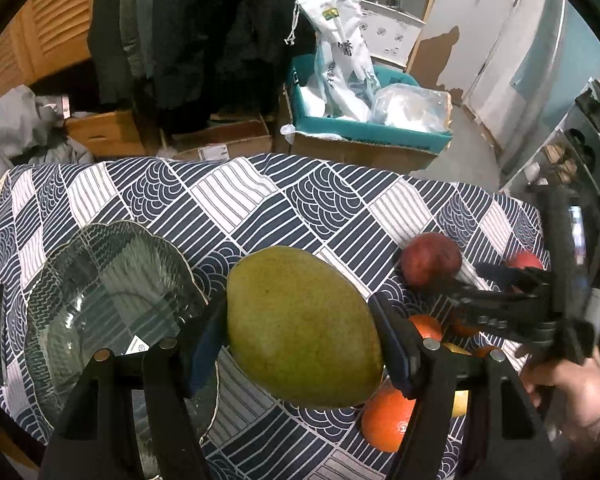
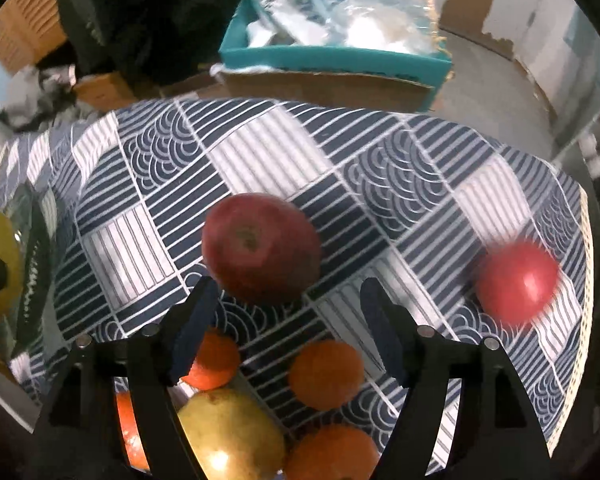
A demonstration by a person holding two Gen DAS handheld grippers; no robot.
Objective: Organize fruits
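A big green mango [image 1: 296, 320] sits pinched between the blue pads of my left gripper [image 1: 300, 332], held over the patterned tablecloth [image 1: 260, 200] just right of a clear glass plate [image 1: 100, 292]. My right gripper [image 2: 288, 292] is open with nothing between its pads; a dark red apple [image 2: 260, 248] lies on the cloth just beyond its fingertips. In the left wrist view that apple [image 1: 430, 260] shows beside the right gripper [image 1: 464, 280]. A second red fruit [image 2: 516, 280] lies to the right. Oranges [image 2: 326, 374] and a yellow-green fruit [image 2: 232, 440] lie below the right gripper.
The table's far edge drops off to a floor with a teal box [image 1: 364, 128] of bags and cardboard boxes [image 1: 220, 144]. A shelf unit [image 1: 572, 152] stands at the right. A person's hand [image 1: 572, 384] holds the right gripper.
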